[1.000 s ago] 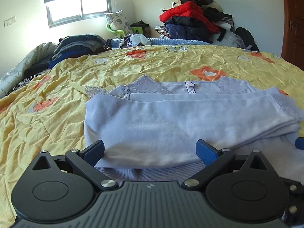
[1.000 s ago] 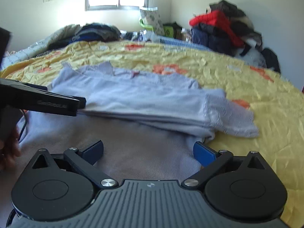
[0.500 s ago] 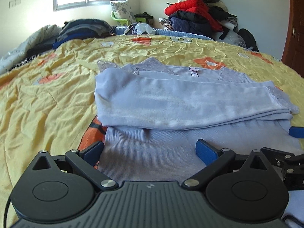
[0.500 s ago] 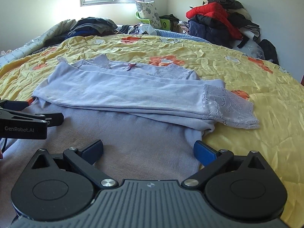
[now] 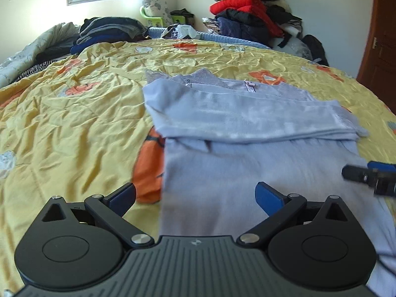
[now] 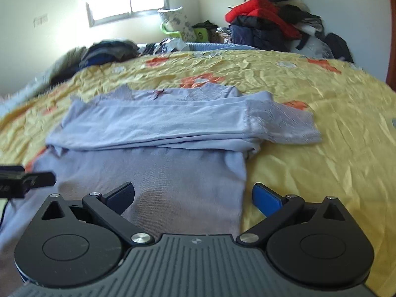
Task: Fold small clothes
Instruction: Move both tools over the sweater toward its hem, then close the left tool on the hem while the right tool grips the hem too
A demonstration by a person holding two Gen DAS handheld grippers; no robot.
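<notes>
A pale lilac top (image 5: pixel 247 123) (image 6: pixel 173 126) lies flat on the yellow bedspread (image 5: pixel 74 123) (image 6: pixel 334 123). Its sleeves are folded across the chest as a band, with a lace cuff (image 6: pixel 279 121) at the right end. My left gripper (image 5: pixel 195 194) is open and empty over the garment's lower left edge. My right gripper (image 6: pixel 193 194) is open and empty over the lower right edge. Each gripper shows at the side of the other's view: the right one (image 5: pixel 368 175), the left one (image 6: pixel 24 182).
Piled clothes, with a red jacket (image 5: pixel 247 7) (image 6: pixel 257 12), stand at the back right. Folded dark clothes (image 5: pixel 109 31) lie at the back left of the bed. A window (image 6: pixel 128 2) and a wooden door (image 5: pixel 381 49) are behind.
Both grippers have pulled back toward the garment's hem and apart: the left toward its left edge, the right toward its right edge. More of the lower body of the top shows.
</notes>
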